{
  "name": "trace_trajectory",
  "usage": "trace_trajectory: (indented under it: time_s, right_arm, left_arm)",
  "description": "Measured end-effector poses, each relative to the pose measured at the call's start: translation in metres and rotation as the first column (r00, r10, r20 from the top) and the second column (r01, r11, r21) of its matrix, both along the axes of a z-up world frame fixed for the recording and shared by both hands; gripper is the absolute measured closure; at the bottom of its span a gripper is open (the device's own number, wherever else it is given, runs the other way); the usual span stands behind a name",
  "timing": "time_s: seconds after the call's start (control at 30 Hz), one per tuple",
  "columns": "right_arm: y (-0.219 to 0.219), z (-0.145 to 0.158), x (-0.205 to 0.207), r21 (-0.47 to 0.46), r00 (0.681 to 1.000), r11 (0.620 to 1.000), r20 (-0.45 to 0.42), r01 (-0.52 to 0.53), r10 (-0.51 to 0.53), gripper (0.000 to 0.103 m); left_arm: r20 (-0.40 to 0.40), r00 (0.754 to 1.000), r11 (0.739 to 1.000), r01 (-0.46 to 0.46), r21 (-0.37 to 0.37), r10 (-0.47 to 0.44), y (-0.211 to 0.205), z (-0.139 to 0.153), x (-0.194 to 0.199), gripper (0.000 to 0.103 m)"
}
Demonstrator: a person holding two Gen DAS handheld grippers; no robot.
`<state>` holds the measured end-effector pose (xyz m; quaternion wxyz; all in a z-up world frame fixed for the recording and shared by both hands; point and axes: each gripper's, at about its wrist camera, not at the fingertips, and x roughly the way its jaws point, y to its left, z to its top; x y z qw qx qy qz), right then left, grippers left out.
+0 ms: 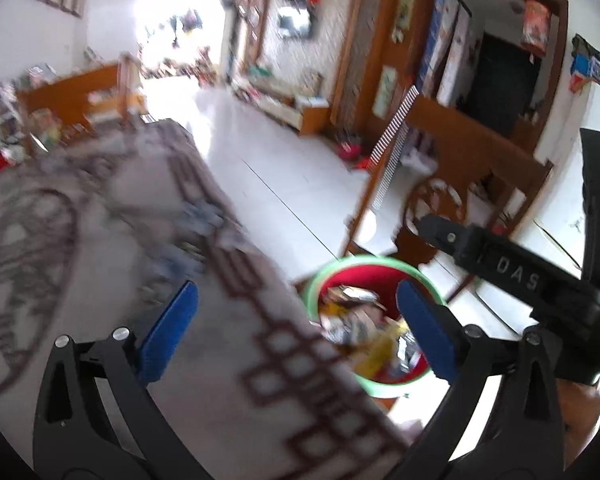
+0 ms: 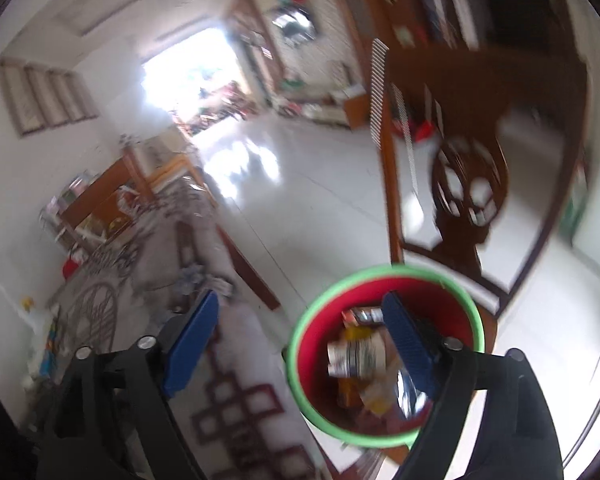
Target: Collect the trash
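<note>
Red bin: red bin (image 2: 384,356) with a green rim stands on the floor beside the table (image 1: 228,364), by a wooden chair (image 2: 472,184).
Trash: wrappers (image 2: 360,354) heaped inside the bin.
Left claw: left claw (image 1: 298,330) spread wide, holding nothing, over the table edge.
Right claw: right claw (image 2: 304,340) released, empty, above the bin.
Table cover: grey patterned cloth; crumpled scraps (image 2: 198,276) lie on it, blurred.
</note>
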<state>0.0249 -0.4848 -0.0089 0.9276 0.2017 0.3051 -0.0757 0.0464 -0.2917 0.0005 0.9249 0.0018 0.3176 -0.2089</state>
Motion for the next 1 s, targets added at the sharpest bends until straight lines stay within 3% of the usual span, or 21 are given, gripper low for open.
trace_trajectory:
  time_s: [0.1, 0.23, 0.4, 0.57, 0.87, 1.0]
  right_arm:
    - [0.037, 0.019, -0.004, -0.117, 0.994, 0.992, 0.091, -0.057, 0.067, 0.011]
    - [0.075, 0.034, -0.005, -0.194, 0.973, 0.974, 0.170, -0.119, 0.153, 0.008]
    - [0.112, 0.046, -0.001, -0.188, 0.952, 0.972, 0.243, -0.141, 0.186, 0.008]
    - [0.149, 0.047, -0.002, -0.161, 0.947, 0.986, 0.308, -0.045, 0.094, 0.008]
    - [0.187, 0.039, 0.009, -0.298, 0.955, 0.951, 0.247, -0.083, 0.161, 0.008]
    - [0.187, 0.033, 0.011, -0.298, 0.963, 0.951, 0.224, -0.077, 0.148, 0.008]
  left_arm:
    - [0.075, 0.995, 0.997, -0.067, -0.027, 0.069, 0.035, 0.012, -0.010, 0.006]
    - [0.160, 0.970, 0.983, -0.185, -0.009, 0.184, 0.089, 0.027, -0.022, 0.005]
    - [0.243, 0.934, 0.965, -0.263, -0.026, 0.261, 0.139, 0.039, -0.035, 0.005]
    - [0.254, 0.898, 0.933, -0.349, -0.083, 0.358, 0.181, 0.036, -0.040, 0.005]
    - [0.191, 0.876, 0.895, -0.418, -0.155, 0.442, 0.215, 0.037, -0.035, 0.005]
    - [0.229, 0.842, 0.873, -0.469, -0.136, 0.488, 0.222, 0.039, -0.041, 0.005]
